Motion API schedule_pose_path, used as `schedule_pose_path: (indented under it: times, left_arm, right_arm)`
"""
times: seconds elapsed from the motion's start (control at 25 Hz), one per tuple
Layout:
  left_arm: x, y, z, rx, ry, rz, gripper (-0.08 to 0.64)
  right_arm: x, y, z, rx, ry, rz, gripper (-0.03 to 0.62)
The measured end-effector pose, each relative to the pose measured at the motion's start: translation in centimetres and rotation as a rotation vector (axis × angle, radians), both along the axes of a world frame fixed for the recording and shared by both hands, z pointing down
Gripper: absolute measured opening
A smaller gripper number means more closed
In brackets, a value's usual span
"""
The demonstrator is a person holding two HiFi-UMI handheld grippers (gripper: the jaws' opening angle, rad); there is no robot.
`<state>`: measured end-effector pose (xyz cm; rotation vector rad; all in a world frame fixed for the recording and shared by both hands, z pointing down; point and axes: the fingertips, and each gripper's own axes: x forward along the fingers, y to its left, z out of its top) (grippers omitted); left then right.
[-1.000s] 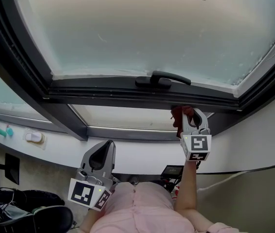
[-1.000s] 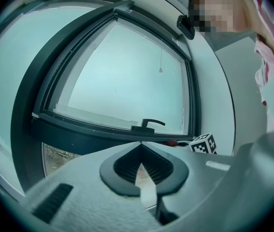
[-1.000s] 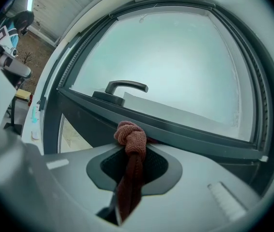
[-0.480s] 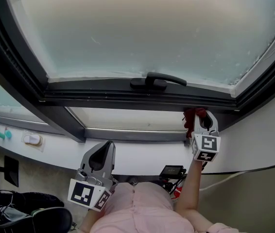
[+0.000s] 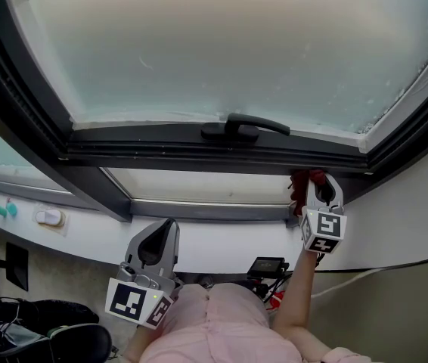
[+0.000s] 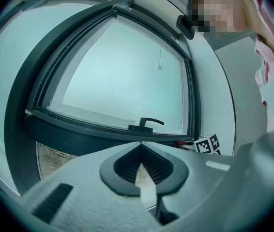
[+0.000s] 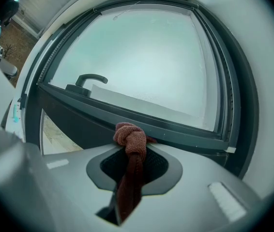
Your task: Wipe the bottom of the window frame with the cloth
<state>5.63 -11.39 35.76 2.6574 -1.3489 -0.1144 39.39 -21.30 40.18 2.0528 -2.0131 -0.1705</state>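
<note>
A: The right gripper [image 5: 314,184], what is it doing?
B: Its jaws are clamped on a rust-red cloth [image 7: 131,140]. A knotted bunch of the cloth sticks out past the jaw tips, and a strip runs back between the pads.
A: Where is the cloth against the window?
B: The knot is pressed to the bottom rail of the dark window frame [image 5: 161,156], close to its right corner, to the right of the black window handle [image 5: 244,126] and lower than it.
A: And the left gripper [image 6: 140,145]?
B: It is held low beside the person's pink shirt [image 5: 221,327], well apart from the frame. Its jaws meet at the tips and nothing is between them.
A: Anything else in view?
B: Frosted glass [image 5: 214,44] fills the sash above the rail. A white sill [image 5: 221,244] runs below the frame, and the right gripper's marker cube [image 5: 322,233] is in front of it.
</note>
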Motion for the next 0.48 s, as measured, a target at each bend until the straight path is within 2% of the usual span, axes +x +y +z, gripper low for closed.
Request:
schedule_pose_path:
  times: [0.48]
  left_arm:
    - [-0.3,0.0,-0.1,0.0,0.002,-0.004,-0.002]
  right_arm:
    - [3.3,0.5,0.0,-0.002,-0.008,0.111,0.066]
